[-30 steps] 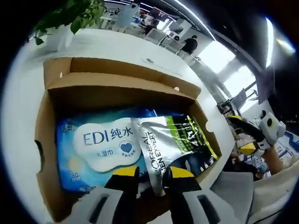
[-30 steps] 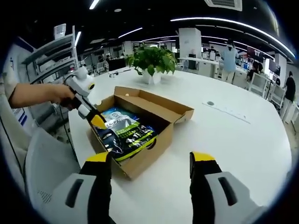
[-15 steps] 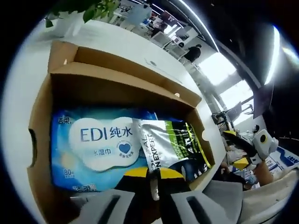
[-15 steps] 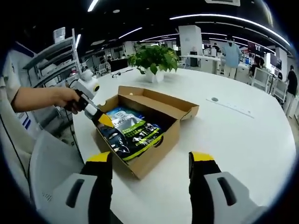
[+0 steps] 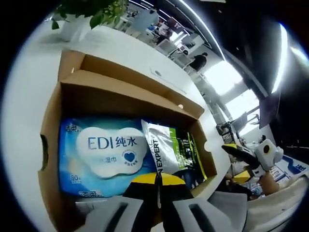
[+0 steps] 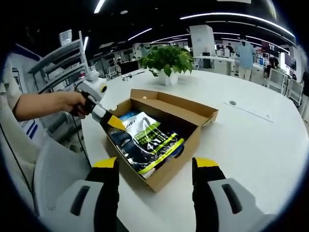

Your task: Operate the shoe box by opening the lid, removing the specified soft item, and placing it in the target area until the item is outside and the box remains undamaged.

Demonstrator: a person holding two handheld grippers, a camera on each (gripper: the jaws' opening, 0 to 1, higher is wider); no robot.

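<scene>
**Left gripper view: pouch edge pinched, box open on the tabletop**

Left gripper view looks down into the open shoe box (image 5: 53, 145), lid folded back. The left tool (image 5: 157, 180) has its yellow tips pressed together on the near edge of the silver pouch (image 5: 166, 152), which lies in the right half of the box beside the blue wet wipes pack (image 5: 104, 152). A second ago those tips stood apart on either side of that edge; half a second ago they had already closed. The pouch now reads steeper and narrower in the box than before, its near edge lifted a little between the tips.

From the right gripper view, the box (image 6: 178, 157) sits on the white tabletop (image 6: 251, 145), with a potted plant (image 6: 169, 60) behind it. A hand (image 6: 72, 104) reaches in from the left holding the left tool (image 6: 116, 123), its tip on the pouch (image 6: 149, 142) at the box's near corner. The pouch is tilted up above the box rim, higher than a second ago. The right tool (image 6: 154, 166) hangs wide open over the tabletop, holding nothing, as it did earlier.
</scene>
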